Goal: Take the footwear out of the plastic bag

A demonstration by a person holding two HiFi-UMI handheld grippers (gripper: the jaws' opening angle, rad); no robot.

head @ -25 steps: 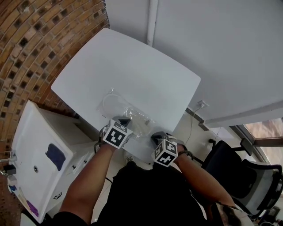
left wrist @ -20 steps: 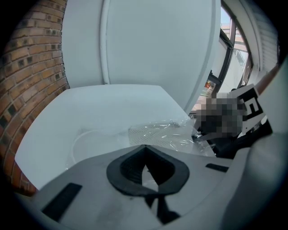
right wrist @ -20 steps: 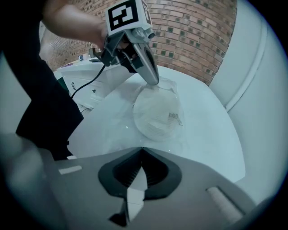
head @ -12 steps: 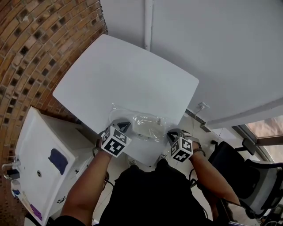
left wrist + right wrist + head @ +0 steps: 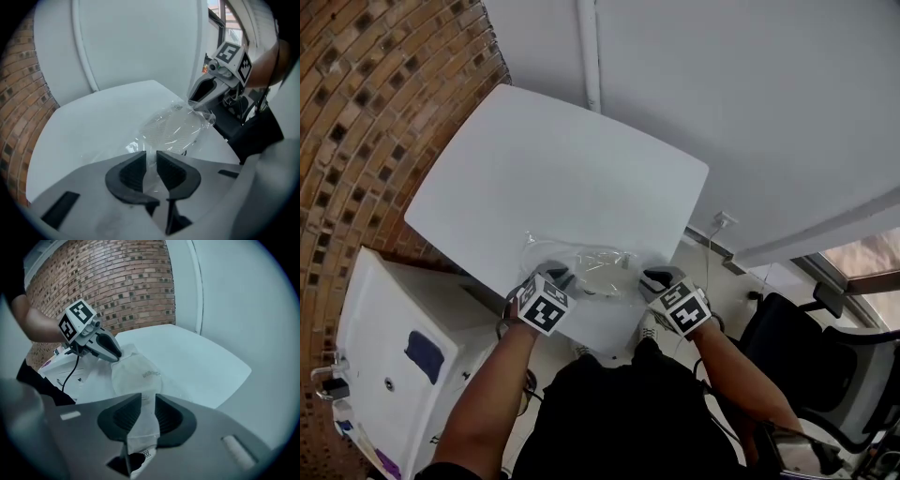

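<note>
A clear plastic bag (image 5: 586, 267) with white footwear inside lies at the near edge of the white table (image 5: 562, 169), stretched between my two grippers. My left gripper (image 5: 560, 277) is at its left end. In the left gripper view the jaws (image 5: 151, 164) have just been opening, and thin film (image 5: 173, 126) runs through the narrow gap. My right gripper (image 5: 652, 279) is at the bag's right end. Its jaws (image 5: 143, 411) have also just been opening, and the white bagged footwear (image 5: 136, 373) lies between them. Each gripper view shows the other gripper (image 5: 193, 102) (image 5: 115, 355) at the bag's far end.
A white cabinet (image 5: 384, 375) stands left of the table, beneath a brick wall (image 5: 356, 112). A black office chair (image 5: 825, 375) is at the lower right. A white pipe (image 5: 586, 47) runs up the wall behind the table. The person's legs are close to the table's near edge.
My right gripper has moved right, away from the left one. The bag has been drawn to the table's near edge and spread out between the two grippers.
</note>
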